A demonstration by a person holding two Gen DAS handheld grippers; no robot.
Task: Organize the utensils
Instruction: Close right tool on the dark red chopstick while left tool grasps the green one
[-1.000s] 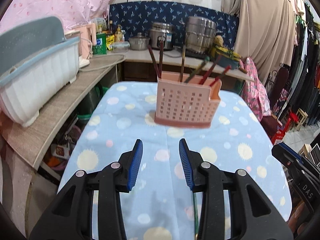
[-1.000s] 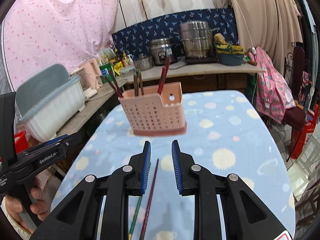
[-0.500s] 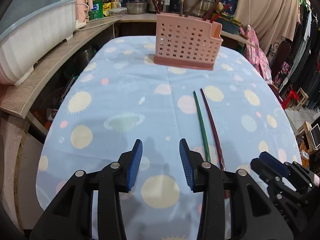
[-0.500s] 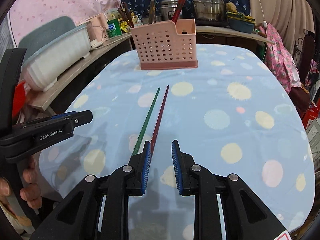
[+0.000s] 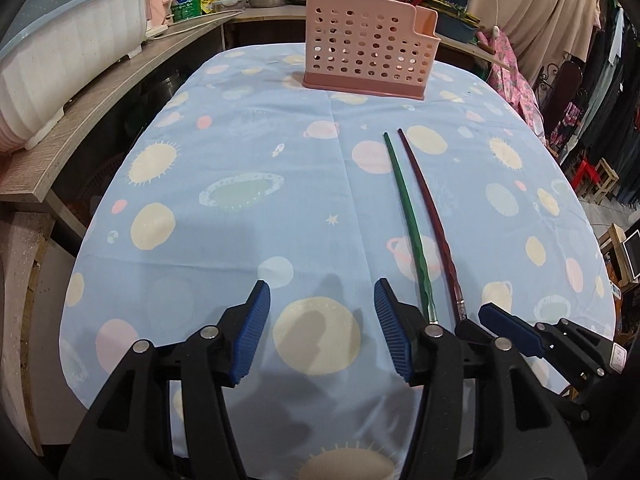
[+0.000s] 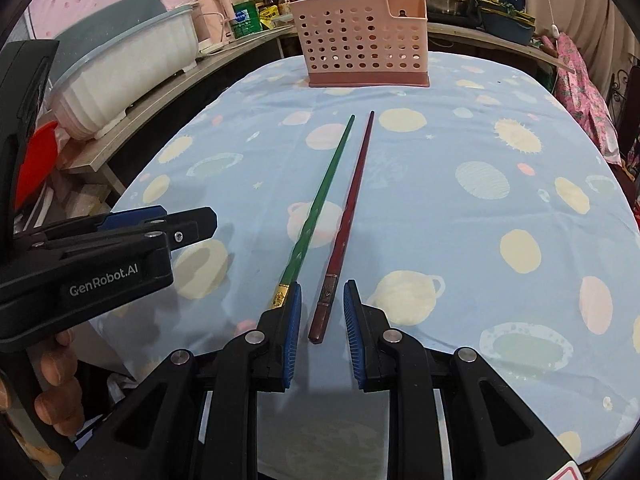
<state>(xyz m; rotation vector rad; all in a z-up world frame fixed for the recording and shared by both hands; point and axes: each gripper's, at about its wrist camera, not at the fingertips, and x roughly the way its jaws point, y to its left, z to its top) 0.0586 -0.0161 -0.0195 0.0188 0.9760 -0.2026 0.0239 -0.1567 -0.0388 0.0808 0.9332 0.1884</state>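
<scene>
Two chopsticks lie side by side on the table [image 5: 224, 152], on the blue cloth with its planet print: green chopstick [image 6: 320, 196] on the left, dark red chopstick [image 6: 352, 204] on the right, close together but apart along the whole length I can see, thin tips pointing at the pink utensil holder [image 6: 360, 40]. The holder stands upright at the far end of the table, well apart from the tips, with several other utensils sticking up out of it; I can't tell which compartment each one sits in.

My right gripper [image 6: 319, 322] is low over the cloth at the near, thick ends. Its jaws stand at a narrow gap, and the butt end of the red chopstick lies in that gap with the pads clear of it on both sides. The gold-banded end of the green one lies just outside my left pad, partly hidden behind it.

My left gripper [image 5: 322, 330] sits left of both sticks, over bare cloth. Its jaws have just been opening; the gap is moderate with only the cloth between them. In the left wrist view the green stick's end runs in just beside its right finger; touching or not, I can't tell.

A white and grey bin [image 5: 60, 60] sits on the wooden counter to the left.
</scene>
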